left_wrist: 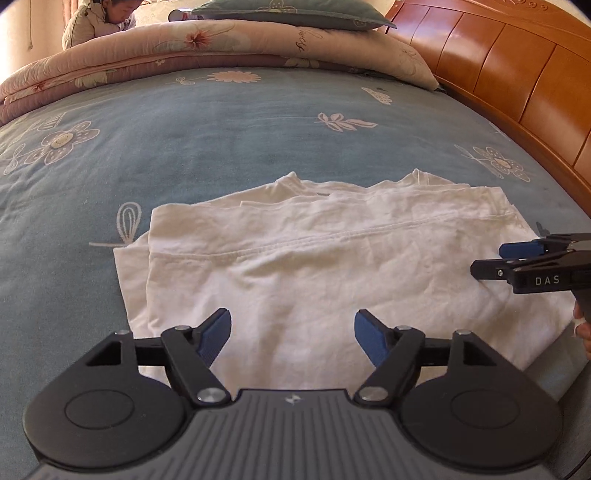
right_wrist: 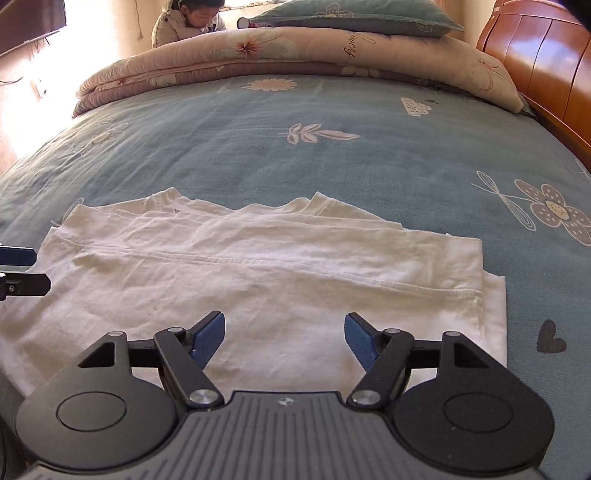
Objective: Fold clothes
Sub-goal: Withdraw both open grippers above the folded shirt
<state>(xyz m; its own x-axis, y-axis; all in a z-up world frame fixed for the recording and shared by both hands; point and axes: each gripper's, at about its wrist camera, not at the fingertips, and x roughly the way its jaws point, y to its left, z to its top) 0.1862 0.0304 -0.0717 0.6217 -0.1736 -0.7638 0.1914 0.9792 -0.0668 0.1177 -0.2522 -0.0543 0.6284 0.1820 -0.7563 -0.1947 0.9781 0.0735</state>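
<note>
A: Bedding?
B: Blue bedsheet [right_wrist: 258, 147] with flower and leaf prints. Folded pink floral quilt [right_wrist: 295, 55] along the sheet's far edge. Blue-green pillow [right_wrist: 354, 16] lying on top of the quilt.

A: Furniture?
B: Orange wooden headboard [left_wrist: 498, 66], right of the sheet.

A: Other?
B: A child in a pale jacket [right_wrist: 188, 22], behind the quilt's left end.

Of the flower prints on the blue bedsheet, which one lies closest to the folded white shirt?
In the right wrist view, the big brown flower off the shirt's right side. The daisy lies far off by the quilt, across the sheet.
</note>
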